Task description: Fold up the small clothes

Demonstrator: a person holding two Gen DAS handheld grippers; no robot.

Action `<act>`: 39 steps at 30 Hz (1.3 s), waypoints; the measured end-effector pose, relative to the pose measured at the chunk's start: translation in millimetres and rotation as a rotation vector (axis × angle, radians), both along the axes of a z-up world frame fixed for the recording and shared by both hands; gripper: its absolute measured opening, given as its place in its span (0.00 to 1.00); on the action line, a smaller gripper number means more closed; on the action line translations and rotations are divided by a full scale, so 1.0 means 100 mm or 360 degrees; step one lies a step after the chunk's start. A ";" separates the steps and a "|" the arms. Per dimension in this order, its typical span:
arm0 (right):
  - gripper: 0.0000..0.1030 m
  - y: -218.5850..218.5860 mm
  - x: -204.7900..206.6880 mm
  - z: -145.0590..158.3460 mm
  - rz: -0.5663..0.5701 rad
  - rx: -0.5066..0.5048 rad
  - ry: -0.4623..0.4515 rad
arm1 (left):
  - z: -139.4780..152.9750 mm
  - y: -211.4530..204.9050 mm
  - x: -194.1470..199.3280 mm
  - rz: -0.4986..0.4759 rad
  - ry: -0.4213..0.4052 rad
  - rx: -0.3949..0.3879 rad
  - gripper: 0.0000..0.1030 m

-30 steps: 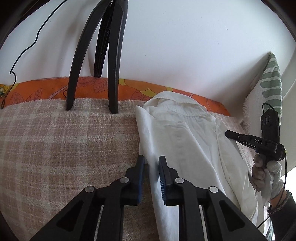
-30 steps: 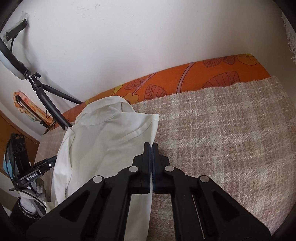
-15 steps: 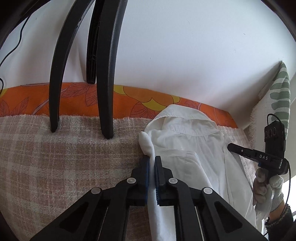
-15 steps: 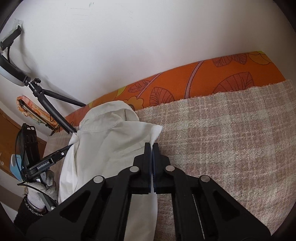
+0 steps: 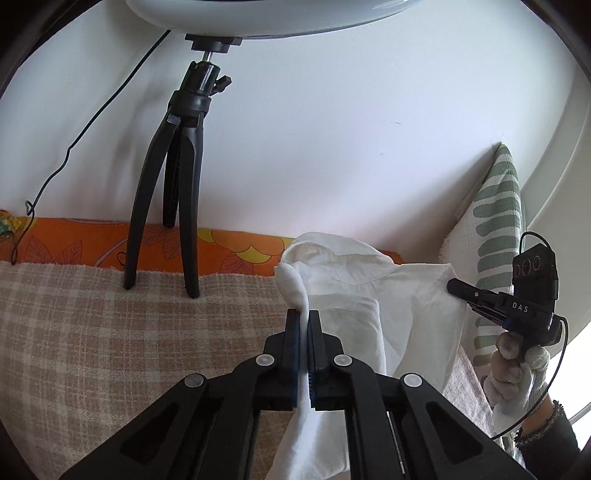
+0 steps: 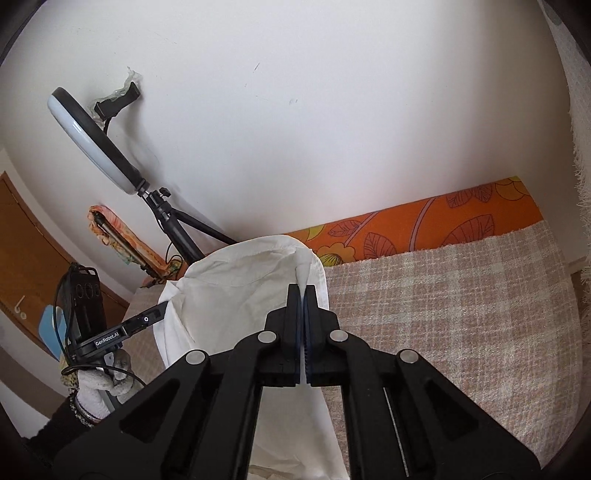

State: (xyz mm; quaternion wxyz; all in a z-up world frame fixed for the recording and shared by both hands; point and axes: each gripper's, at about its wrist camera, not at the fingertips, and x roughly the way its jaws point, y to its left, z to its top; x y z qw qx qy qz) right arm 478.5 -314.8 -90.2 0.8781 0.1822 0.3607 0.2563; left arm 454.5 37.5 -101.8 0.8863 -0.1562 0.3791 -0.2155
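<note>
Left wrist view. Left gripper: jaws pressed together on a pinched edge of the white shirt, with a fold of cloth standing up between the blue pads. Shirt: collar toward the wall, body raised off the plaid blanket, its lower part hanging under the gripper. Right gripper: seen at the right, tip closed on the shirt's far edge, held in a gloved hand. Tripod: black, its feet on the blanket's far edge, carrying a ring light at the top of the view. Orange floral sheet: strip between blanket and white wall. Leaf-pattern cushion: upright at the right.

Right wrist view. Right gripper: jaws clamped on the shirt's edge just below the collar, white cloth showing between the pads. Shirt: lifted, draping down left of and beneath the gripper. Left gripper: at the left, tip at the shirt's opposite edge, held in a gloved hand. Blanket: spread at the right. Ring light on its tripod: by the wall at the left.
</note>
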 end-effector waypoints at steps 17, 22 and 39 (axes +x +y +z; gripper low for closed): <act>0.02 0.11 -1.89 0.32 0.0006 -0.0070 -0.0052 | 0.50 0.14 -1.69 -0.0089 -0.0144 0.0101 0.00; 0.02 0.11 -2.34 0.11 -0.0031 -0.0071 -0.0004 | 0.32 0.19 -2.08 -0.0104 -0.0089 0.0165 0.00; 0.16 -0.25 -3.26 -0.41 -0.0163 -0.0282 0.0161 | -0.15 0.50 -2.95 -0.0159 0.0129 0.0202 0.30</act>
